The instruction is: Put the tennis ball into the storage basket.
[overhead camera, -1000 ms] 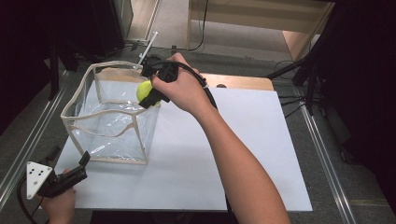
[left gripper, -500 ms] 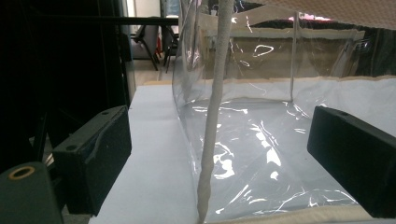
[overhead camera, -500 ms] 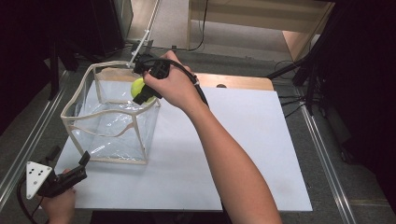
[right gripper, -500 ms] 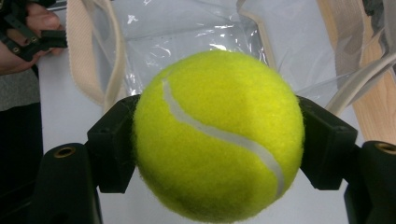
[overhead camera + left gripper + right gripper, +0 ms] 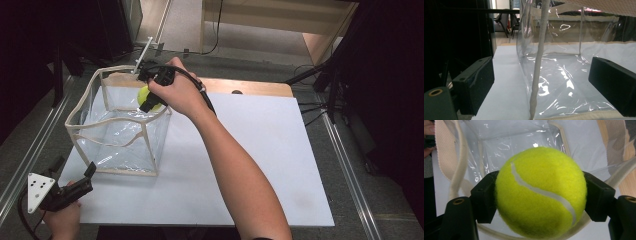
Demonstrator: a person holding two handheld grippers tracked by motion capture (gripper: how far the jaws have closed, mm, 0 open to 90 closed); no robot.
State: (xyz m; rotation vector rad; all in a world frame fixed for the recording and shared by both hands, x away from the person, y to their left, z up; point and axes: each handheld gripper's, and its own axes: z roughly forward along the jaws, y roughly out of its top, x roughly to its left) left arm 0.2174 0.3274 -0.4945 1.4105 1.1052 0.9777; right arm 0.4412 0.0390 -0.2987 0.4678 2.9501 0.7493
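A clear plastic bag [image 5: 120, 137] with beige trim stands open on the left of the white board [image 5: 260, 150]. My right gripper [image 5: 150, 100] is shut on a yellow tennis ball [image 5: 145, 92], which hangs over the bag's far right rim. In the right gripper view the ball [image 5: 541, 195] sits between both jaws, with the bag's inside [image 5: 506, 142] below it. My left gripper [image 5: 73, 167] is open at the board's near left. In the left gripper view the bag's corner seam [image 5: 537, 75] stands between the open jaws, apart from them.
A wooden strip [image 5: 250, 86] runs along the board's far edge. Metal rails [image 5: 345, 150] flank the table on both sides. Cables [image 5: 310, 107] and a dark stand lie at the far right. The board right of my right forearm [image 5: 235, 170] is bare.
My right hand has carried the ball left and a little farther back, from beside the bag's right wall to over its rim. The left gripper has stayed still.
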